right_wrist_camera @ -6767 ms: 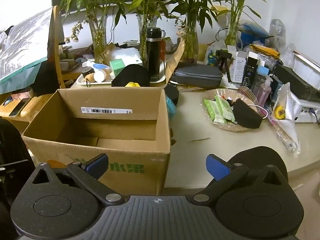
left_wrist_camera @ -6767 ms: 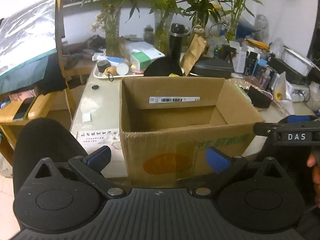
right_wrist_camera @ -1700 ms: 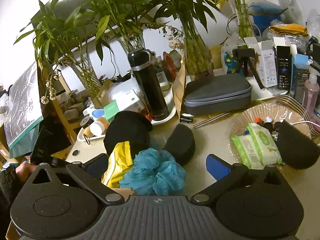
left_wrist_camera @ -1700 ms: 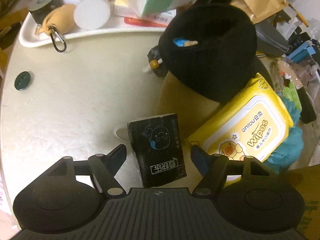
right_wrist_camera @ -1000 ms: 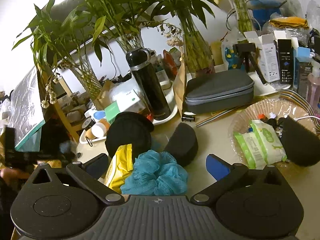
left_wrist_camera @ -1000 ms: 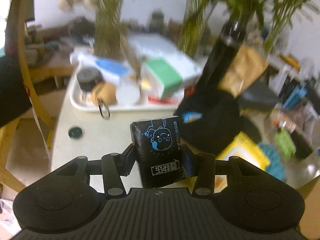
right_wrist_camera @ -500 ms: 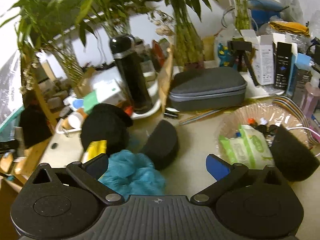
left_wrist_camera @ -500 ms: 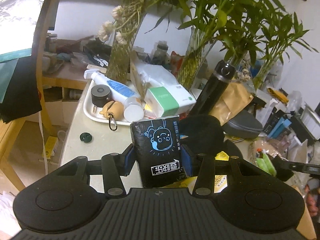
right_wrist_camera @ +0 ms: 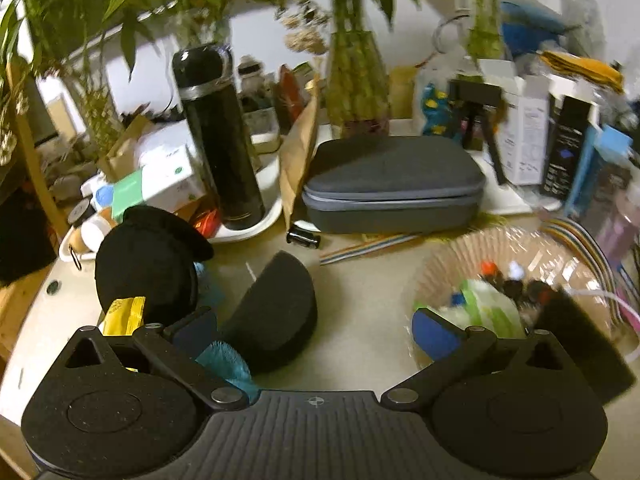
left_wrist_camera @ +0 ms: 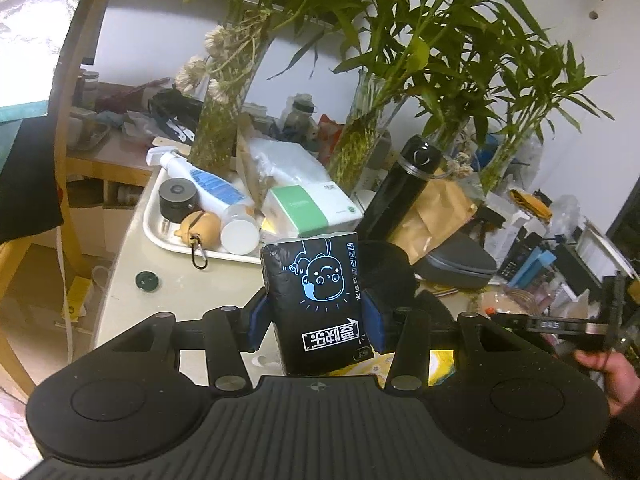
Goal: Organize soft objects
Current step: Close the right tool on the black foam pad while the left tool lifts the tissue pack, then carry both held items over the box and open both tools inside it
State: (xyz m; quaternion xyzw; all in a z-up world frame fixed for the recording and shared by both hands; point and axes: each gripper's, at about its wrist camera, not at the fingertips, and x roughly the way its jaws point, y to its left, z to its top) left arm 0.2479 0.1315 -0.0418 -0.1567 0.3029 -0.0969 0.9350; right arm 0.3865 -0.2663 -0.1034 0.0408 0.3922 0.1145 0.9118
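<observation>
Your table (right_wrist_camera: 368, 280) is pale and very full, with tall green plants (left_wrist_camera: 400, 40) in glass jars along the back wall and a white tray (left_wrist_camera: 160, 236) of bottles on the left. Your left gripper (left_wrist_camera: 316, 312) is closed tight on the black tissue pack (left_wrist_camera: 318, 296), with one blue pad pressed to each long side. The pack stands up tall between the fingers, lifted off the table, with its cartoon face toward the camera. Your right gripper (right_wrist_camera: 316, 332) is wide open and holds nothing. It points down at the table, and the picture from it is a bit blurry. The next soft things are right in front of it: the black half-round sponge (right_wrist_camera: 272, 316) sits just ahead and a little left, its flat side turned up and left. The blue bath puff (right_wrist_camera: 226, 360) is tucked under the left finger, and the yellow wipes pack (right_wrist_camera: 124, 312) peeks out beside the black cap (right_wrist_camera: 148, 264). So your right hand is nearer to those. I think the sponge is the easy one, because the table to its right is bare. Watch the clear dish (right_wrist_camera: 500, 264) of small things on the right and the black flask (right_wrist_camera: 220, 140) behind. No box shows in either view now, so I cannot say which way the tissue pack must go.
</observation>
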